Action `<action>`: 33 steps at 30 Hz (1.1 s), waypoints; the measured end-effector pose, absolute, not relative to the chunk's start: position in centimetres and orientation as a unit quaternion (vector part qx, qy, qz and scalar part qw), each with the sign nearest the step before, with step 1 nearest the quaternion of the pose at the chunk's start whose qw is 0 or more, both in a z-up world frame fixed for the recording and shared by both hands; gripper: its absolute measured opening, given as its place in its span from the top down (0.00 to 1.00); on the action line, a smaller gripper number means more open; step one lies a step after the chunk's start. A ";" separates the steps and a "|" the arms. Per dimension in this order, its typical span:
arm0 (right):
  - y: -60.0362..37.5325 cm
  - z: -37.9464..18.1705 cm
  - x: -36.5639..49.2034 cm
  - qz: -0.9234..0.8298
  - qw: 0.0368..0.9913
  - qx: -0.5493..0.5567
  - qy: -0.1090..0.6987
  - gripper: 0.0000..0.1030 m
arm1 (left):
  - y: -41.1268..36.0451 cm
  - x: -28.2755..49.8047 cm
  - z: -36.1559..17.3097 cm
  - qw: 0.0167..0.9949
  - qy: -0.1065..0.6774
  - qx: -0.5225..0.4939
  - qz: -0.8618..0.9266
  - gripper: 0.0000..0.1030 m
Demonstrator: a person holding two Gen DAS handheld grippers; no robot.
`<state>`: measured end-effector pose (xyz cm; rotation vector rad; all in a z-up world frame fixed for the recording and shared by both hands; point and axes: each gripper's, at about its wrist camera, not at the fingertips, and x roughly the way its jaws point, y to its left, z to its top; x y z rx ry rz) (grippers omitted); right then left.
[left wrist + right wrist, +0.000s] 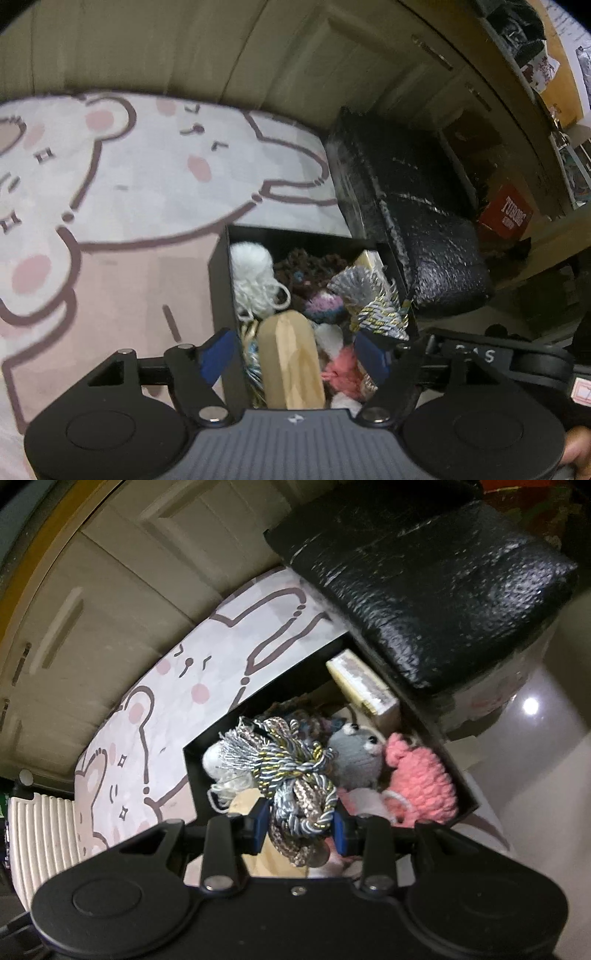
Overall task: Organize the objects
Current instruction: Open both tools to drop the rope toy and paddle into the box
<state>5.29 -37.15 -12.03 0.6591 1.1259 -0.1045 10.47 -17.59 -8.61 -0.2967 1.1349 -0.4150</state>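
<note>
Placing step judged underway: braided cord bundle point(299, 794) is clamped in right gripper point(300, 829) just above black box point(218, 273), left gripper point(295, 354) spread wide around wooden block point(290, 363) inside; release into box is needed next.

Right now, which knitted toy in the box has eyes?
The grey knitted toy, with two black bead eyes, sitting between the twisted cords and the pink knitted toy, which shows no face.
</note>
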 end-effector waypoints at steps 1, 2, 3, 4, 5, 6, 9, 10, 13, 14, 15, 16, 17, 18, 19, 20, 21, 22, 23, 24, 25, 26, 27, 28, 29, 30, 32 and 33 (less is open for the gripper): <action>-37.0 -12.2 5.4 -0.047 0.791 0.313 0.524 0.65 | -17.4 10.5 -8.4 0.816 0.528 -0.135 -0.193 0.29; -36.9 -12.4 5.5 -0.045 0.788 0.318 0.526 0.65 | -17.2 10.5 -8.3 0.819 0.525 -0.132 -0.190 0.29; -36.7 -12.5 5.6 -0.044 0.786 0.321 0.527 0.65 | -17.1 10.6 -8.2 0.822 0.522 -0.127 -0.187 0.29; -36.6 -12.7 5.7 -0.041 0.784 0.323 0.529 0.63 | -16.9 10.7 -8.2 0.824 0.522 -0.121 -0.185 0.29; -36.4 -12.8 5.8 -0.041 0.783 0.320 0.532 0.63 | -16.9 10.8 -8.3 0.826 0.522 -0.114 -0.182 0.29; -36.1 -12.8 5.9 -0.046 0.784 0.310 0.536 0.59 | -16.8 10.9 -8.4 0.826 0.523 -0.108 -0.181 0.29; -35.8 -12.5 6.1 -0.056 0.790 0.290 0.537 0.45 | -16.5 11.1 -8.6 0.827 0.525 -0.100 -0.176 0.29; -35.7 -12.2 6.1 -0.064 0.794 0.280 0.536 0.40 | -16.5 11.2 -8.6 0.827 0.525 -0.099 -0.175 0.29; -35.5 -11.1 6.1 -0.078 0.815 0.239 0.522 0.44 | -16.5 11.3 -8.7 0.830 0.523 -0.092 -0.173 0.29; -35.5 -10.7 6.0 -0.082 0.822 0.228 0.516 0.46 | -16.5 11.3 -8.7 0.831 0.522 -0.088 -0.172 0.29; -35.5 -10.3 6.0 -0.083 0.830 0.219 0.507 0.54 | -16.6 11.3 -8.7 0.832 0.521 -0.083 -0.171 0.29; -35.5 -10.0 5.9 -0.080 0.838 0.212 0.497 0.63 | -16.6 11.3 -8.7 0.833 0.521 -0.079 -0.169 0.29; -35.4 -9.8 6.0 -0.076 0.842 0.208 0.491 0.67 | -16.6 11.3 -8.7 0.834 0.521 -0.075 -0.168 0.29; -35.4 -9.7 6.0 -0.069 0.845 0.206 0.489 0.74 | -16.7 11.3 -8.7 0.834 0.520 -0.070 -0.167 0.29; -35.1 -9.8 6.2 -0.057 0.846 0.202 0.490 0.81 | -16.7 11.3 -8.7 0.835 0.520 -0.064 -0.167 0.29; -34.8 -10.0 6.4 -0.047 0.846 0.196 0.493 0.83 | -16.8 11.3 -8.7 0.836 0.519 -0.057 -0.167 0.29; -34.5 -10.1 6.5 -0.039 0.846 0.188 0.497 0.84 | -16.9 11.2 -8.7 0.837 0.519 -0.049 -0.166 0.29; -34.0 -10.3 6.6 -0.032 0.846 0.174 0.503 0.85 | -17.0 11.1 -8.7 0.839 0.517 -0.041 -0.166 0.29; -33.6 -10.6 6.8 -0.028 0.846 0.160 0.508 0.85 | -17.0 11.1 -8.7 0.840 0.516 -0.034 -0.165 0.29; -33.1 -11.0 7.0 -0.026 0.844 0.148 0.515 0.85 | -17.1 11.1 -8.7 0.840 0.516 -0.028 -0.165 0.29; -32.7 -11.5 7.2 -0.027 0.839 0.138 0.526 0.84 | -17.1 11.1 -8.7 0.841 0.515 -0.024 -0.165 0.29; -32.4 -11.8 7.3 -0.029 0.841 0.124 0.526 0.84 | -17.0 11.1 -8.7 0.841 0.515 -0.022 -0.164 0.29; -32.3 -11.8 7.3 -0.028 0.844 0.113 0.524 0.84 | -17.0 11.1 -8.7 0.841 0.515 -0.020 -0.164 0.29; -32.2 -11.9 7.4 -0.028 0.844 0.109 0.524 0.84 | -16.9 11.1 -8.7 0.841 0.515 -0.019 -0.164 0.29; -32.2 -12.0 7.4 -0.029 0.844 0.108 0.524 0.84 | -16.9 11.1 -8.7 0.842 0.514 -0.018 -0.163 0.29; -32.1 -12.0 7.5 -0.028 0.845 0.103 0.523 0.83 | -16.7 11.1 -8.7 0.842 0.514 -0.017 -0.162 0.29; -31.9 -12.2 7.6 -0.027 0.847 0.095 0.523 0.82 | -16.5 11.2 -8.7 0.843 0.514 -0.014 -0.159 0.29; -31.9 -12.3 7.6 -0.026 0.847 0.094 0.523 0.82 | -16.5 11.2 -8.7 0.843 0.514 -0.013 -0.157 0.29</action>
